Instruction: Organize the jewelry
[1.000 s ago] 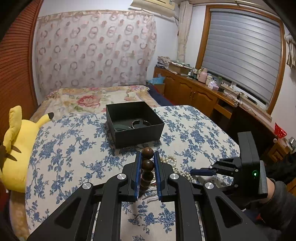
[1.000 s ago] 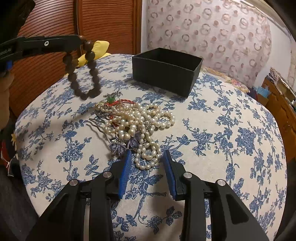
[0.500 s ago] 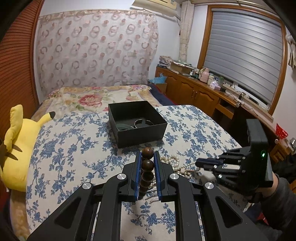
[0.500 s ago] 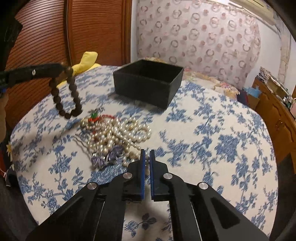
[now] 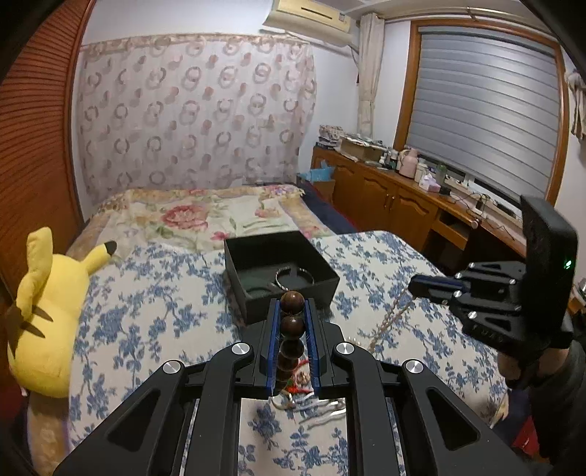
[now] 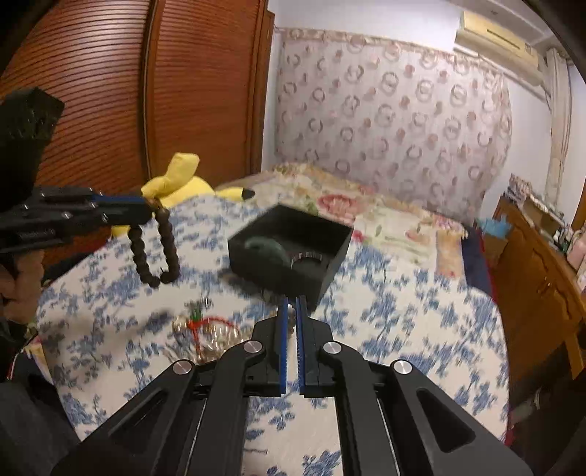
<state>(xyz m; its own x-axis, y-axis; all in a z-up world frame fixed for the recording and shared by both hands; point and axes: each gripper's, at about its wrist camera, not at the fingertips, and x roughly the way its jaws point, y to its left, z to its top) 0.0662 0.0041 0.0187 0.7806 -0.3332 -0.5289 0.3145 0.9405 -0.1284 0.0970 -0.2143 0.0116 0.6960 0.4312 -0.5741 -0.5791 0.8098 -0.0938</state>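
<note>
Your dark wooden bead bracelet [image 6: 155, 249] hangs at frame left; the open black box [image 6: 293, 249] at centre holds a silver bangle [image 5: 295, 275].

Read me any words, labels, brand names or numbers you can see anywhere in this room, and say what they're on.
No text can be read in either view.
Air conditioner: a small mark at its right end, too small to read.
Items on the wooden cabinet: any labels too small and blurred.
Black box and both grippers: no print visible.
</note>
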